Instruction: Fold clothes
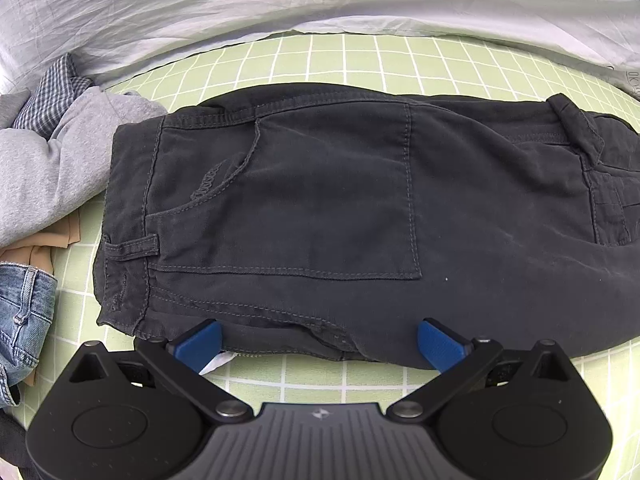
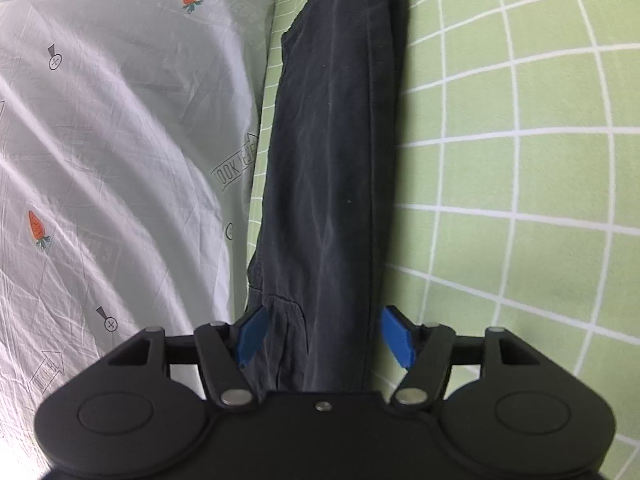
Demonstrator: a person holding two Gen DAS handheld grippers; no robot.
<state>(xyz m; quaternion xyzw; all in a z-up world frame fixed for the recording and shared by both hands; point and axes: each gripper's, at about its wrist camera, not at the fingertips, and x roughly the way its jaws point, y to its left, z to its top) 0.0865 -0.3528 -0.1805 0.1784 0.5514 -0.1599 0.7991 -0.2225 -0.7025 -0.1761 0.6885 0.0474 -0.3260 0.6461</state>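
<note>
Dark charcoal trousers lie flat on the green gridded mat, waistband to the left, back pocket facing up. My left gripper stands open at the near edge of the seat, its blue pads spread wide with the cloth edge between them but not pinched. In the right wrist view a trouser leg runs straight away from me along the mat. My right gripper is open, one blue pad on each side of the leg near its hem slit.
A pile of other clothes sits at the left: a grey sweatshirt, a checked shirt, a tan garment and blue jeans. A pale sheet with carrot prints borders the mat beyond the trousers.
</note>
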